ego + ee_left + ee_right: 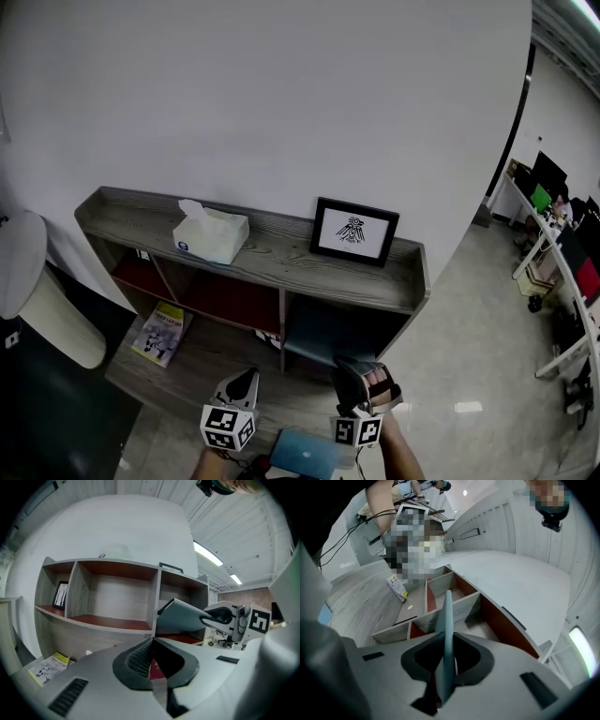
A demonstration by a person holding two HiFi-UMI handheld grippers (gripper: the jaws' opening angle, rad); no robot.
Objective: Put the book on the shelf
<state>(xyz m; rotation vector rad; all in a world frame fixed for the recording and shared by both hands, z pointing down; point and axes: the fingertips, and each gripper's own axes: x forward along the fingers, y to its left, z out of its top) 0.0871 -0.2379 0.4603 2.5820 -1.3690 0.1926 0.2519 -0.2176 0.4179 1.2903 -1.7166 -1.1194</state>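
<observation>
The right gripper (361,377) is clenched on the book (323,339), a thin grey-blue volume; in the right gripper view the right gripper (447,663) has both pads pressed flat to the covers, and the book (447,634) runs edge-on out from between them toward the shelf (464,604). From the left gripper view the book (183,616) shows a broad face, tilted, with the right gripper (220,616) holding its right end and its left corner reaching across the upright divider of the shelf (112,592). It hangs in the air at the mouth of the right-hand compartment; whether its far edge is already inside, I cannot tell. The left gripper (242,382) is just to the left of the right one, near the person and apart from the book; in its own view the left gripper (151,641) has its tips drawn together with nothing clamped between them. On the top board of the shelf (281,248) a tissue box (210,232) stands toward the left and a black picture frame (354,231) leans toward the right. A yellow booklet (162,333) lies flat on the wood-grained surface in front of the shelf's left end, well apart from both grippers. A light blue flat thing (305,452) lies nearest the person, between the two grippers, too cut off to name
</observation>
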